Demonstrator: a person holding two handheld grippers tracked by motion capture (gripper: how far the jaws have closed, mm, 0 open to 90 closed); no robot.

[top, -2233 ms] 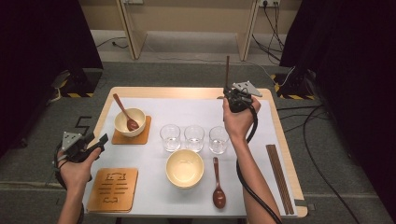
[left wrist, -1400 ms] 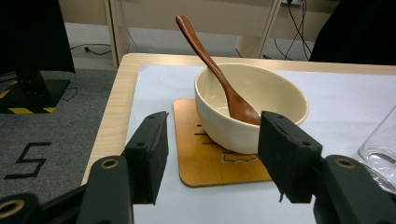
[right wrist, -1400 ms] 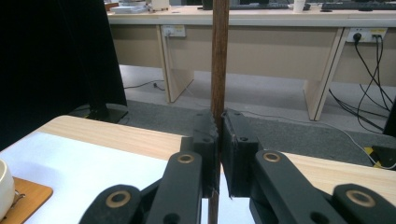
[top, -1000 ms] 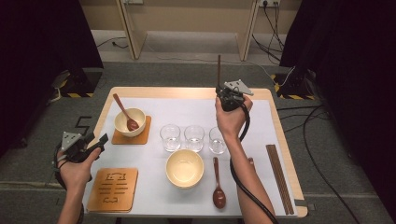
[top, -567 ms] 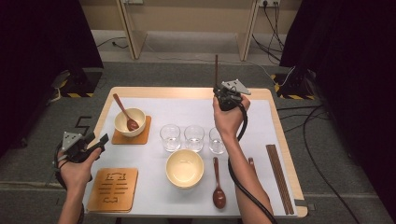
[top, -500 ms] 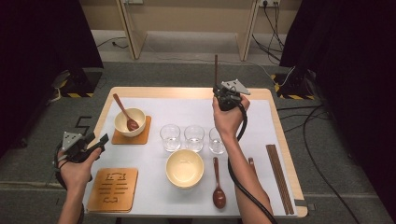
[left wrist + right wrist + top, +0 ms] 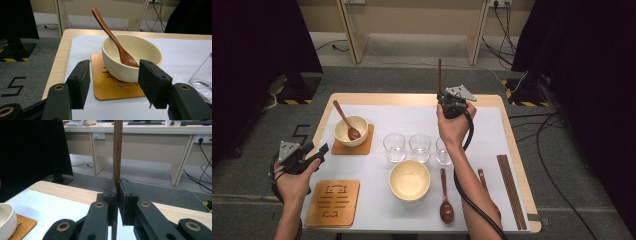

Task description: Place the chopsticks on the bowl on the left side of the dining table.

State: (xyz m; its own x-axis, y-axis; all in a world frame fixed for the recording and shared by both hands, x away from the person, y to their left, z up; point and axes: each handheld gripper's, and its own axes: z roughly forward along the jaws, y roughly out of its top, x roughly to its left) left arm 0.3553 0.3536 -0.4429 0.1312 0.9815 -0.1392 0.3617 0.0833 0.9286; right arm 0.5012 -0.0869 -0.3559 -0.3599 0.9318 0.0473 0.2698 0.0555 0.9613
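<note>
right gripper (image 7: 445,98): jaws clamped on upright chopstick (image 7: 440,75), shifted left above far counter (image 7: 412,99) edge since earlier | left gripper (image 7: 314,153): jaws wide, empty, unmoved, facing bowl (image 7: 131,56).

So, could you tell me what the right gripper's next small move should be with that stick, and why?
Probably carry it across and lower it toward the empty coaster at the near left. The right gripper is shut on a dark wooden stick, likely a chopstick, held upright above the table's far edge, and the right-hand chopsticks lie flat. The left gripper is open and idle.
</note>
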